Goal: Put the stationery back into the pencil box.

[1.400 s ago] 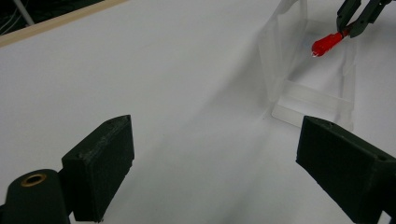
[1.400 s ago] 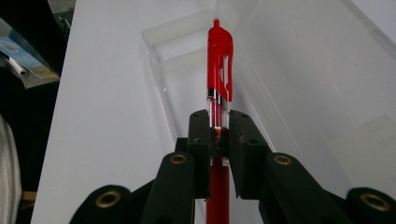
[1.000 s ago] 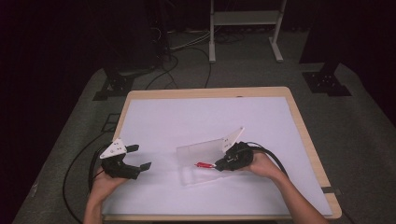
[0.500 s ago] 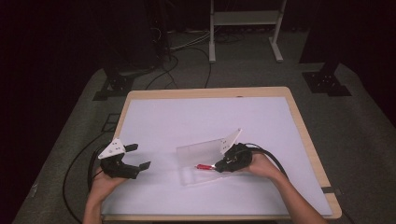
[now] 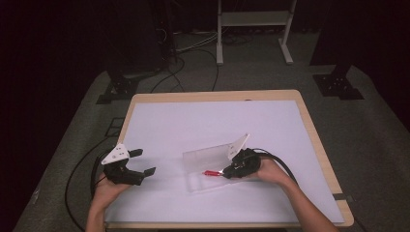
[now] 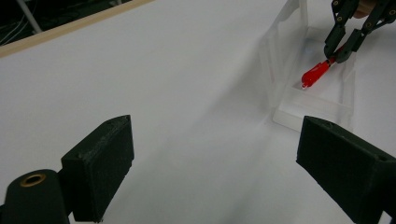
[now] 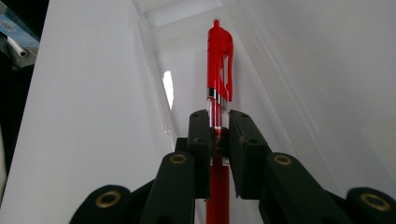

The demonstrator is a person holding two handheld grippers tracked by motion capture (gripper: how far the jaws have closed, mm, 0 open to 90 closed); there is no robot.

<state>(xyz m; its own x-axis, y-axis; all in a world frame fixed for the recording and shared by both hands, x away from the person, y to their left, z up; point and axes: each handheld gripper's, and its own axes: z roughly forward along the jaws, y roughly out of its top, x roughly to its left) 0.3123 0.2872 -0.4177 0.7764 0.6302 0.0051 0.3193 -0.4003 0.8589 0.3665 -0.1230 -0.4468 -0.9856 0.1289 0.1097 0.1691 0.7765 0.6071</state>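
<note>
Two grippers are at work over a white tabletop (image 5: 203, 121) with a pale wooden rim. The right gripper (image 5: 228, 172), held in the person's right hand (image 5: 268, 170) near the front of the tabletop, has its black jaws closed tight on the clear barrel of a red pen (image 7: 218, 70); in the right gripper view the pads press on the barrel from both sides just below the silver ring, with the red cap end and its clip pointing away from the gripper. The pen lies low and roughly level inside a clear plastic box (image 5: 208, 157), a long shallow tray with see-through walls that sits on the tabletop in front of the person, a little right of the middle. In the high view the red end points toward the person's left. In the left gripper view the pen (image 6: 316, 73) shows at the upper right, its red end down close to the floor of the box (image 6: 322, 100); whether it touches the floor I cannot tell. The left gripper (image 5: 140, 162), in the person's left hand (image 5: 109, 191), sits near the front left corner of the tabletop, well apart from the box, its jaws spread wide with only bare tabletop between them.
</note>
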